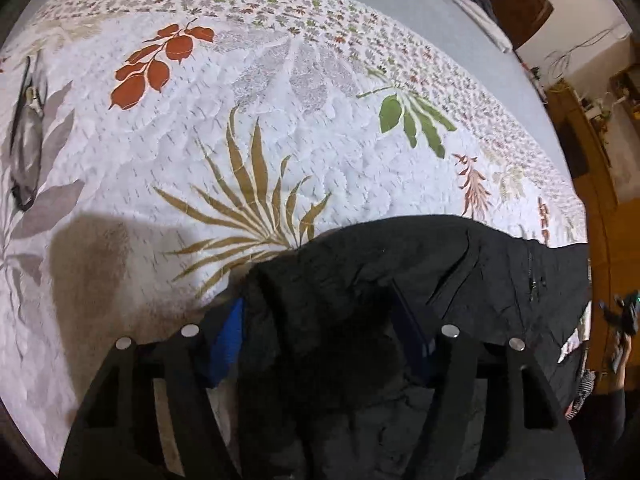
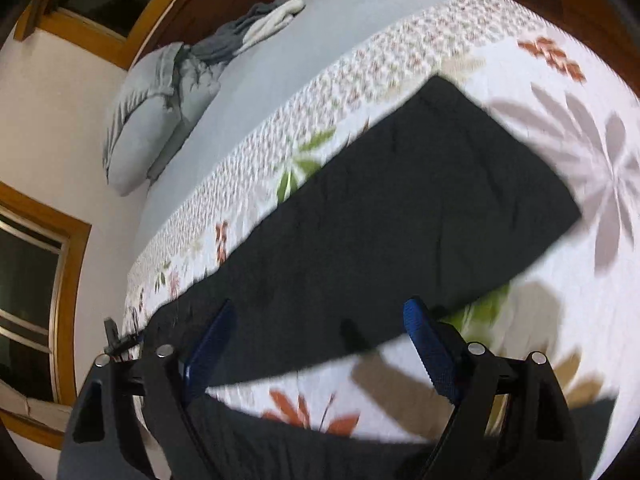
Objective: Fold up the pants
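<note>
1. On the leaf-printed bedspread [image 1: 304, 128] the black pants [image 2: 400, 208] lie stretched out. From my right tongs they read as one long, flat, dark band running toward the far end; from my left tongs I see their bunched, wrinkled end [image 1: 400, 276] close under me.
2. Handling, as I judge it: soft, limp cloth, light, not slippery and not fragile. It will sag and crease wherever I do not support it, so it wants a pinch at an edge or corner, not mid-panel.
3. Where to take hold, I think: one pinch at the bunched end and one on the near long edge, so a fold carries over evenly.
4. My left tongs [image 1: 316, 320] are tipped steeply down, with a thick fold of the pants heaped between the blue pads [image 1: 230, 332]. The jaws stand partly apart; whether the pads already press the cloth I cannot tell.
5. My right tongs [image 2: 320, 344] are spread wide and empty, slanted down over the near edge of the pants, with cloth and bedspread visible between the fingers.
6. The right view is blurred, so fine wrinkles there are unclear.
</note>
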A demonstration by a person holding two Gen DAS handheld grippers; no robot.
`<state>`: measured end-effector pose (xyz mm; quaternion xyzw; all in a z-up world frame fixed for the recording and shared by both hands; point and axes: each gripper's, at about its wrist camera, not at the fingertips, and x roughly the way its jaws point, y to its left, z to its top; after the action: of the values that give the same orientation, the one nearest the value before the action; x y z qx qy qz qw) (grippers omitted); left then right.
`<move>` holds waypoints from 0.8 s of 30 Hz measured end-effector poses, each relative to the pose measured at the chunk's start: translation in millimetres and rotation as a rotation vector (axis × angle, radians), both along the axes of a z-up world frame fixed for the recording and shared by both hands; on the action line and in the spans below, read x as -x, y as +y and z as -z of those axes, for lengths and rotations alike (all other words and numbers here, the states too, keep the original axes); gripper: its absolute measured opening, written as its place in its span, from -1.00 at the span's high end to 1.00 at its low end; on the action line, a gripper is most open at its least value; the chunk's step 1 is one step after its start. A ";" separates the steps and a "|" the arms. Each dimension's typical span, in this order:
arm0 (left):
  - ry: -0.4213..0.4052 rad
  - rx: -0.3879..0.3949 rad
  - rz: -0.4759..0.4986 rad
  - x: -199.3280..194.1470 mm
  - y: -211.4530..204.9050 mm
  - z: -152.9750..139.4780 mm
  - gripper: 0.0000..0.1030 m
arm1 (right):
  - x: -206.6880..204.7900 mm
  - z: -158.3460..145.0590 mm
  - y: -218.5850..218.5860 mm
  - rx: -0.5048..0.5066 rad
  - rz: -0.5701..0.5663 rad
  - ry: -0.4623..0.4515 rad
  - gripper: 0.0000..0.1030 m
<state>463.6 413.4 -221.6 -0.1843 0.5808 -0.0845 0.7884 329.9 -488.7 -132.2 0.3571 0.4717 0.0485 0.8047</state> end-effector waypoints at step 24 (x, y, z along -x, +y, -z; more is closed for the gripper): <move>-0.015 -0.029 -0.099 -7.0 0.8 9.9 0.60 | -152.3 41.1 -123.3 0.201 -0.062 0.124 -0.71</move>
<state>470.6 414.3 -231.5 -0.2009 0.5662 -0.0385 0.7985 482.3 -612.1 -173.4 0.2621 0.5340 0.0035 0.8038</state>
